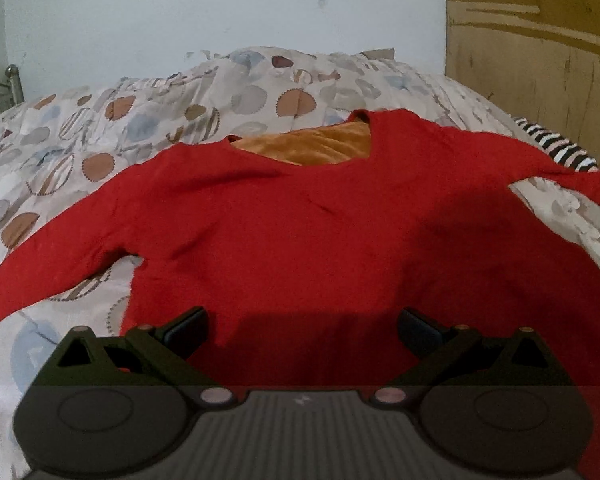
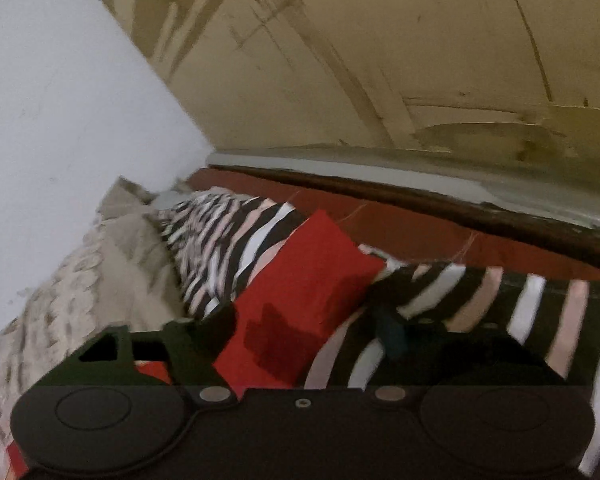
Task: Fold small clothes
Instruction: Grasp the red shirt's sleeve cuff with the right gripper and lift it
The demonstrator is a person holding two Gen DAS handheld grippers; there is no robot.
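The red sweater [image 1: 300, 220] lies spread flat on the bed [image 1: 60, 152], front side up and sleeves stretched to both sides, probably so it can be folded. The left tool [image 1: 302, 330] hovers released over the hem, with the body of the sweater toward 12 o'clock. The right tool [image 2: 312, 332] has the sleeve end [image 2: 312, 276] between its fingers; the jaws seem not yet clenched on it, above a striped cloth [image 2: 480, 300].

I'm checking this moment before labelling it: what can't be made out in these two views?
- Red top: left wrist view, hem hidden behind the left gripper; left sleeve cut off by the frame edge.
- Right gripper: right wrist view, motion blur; whether its pads press the red sleeve is unclear.
- Striped cloth: blurred, type unreadable.
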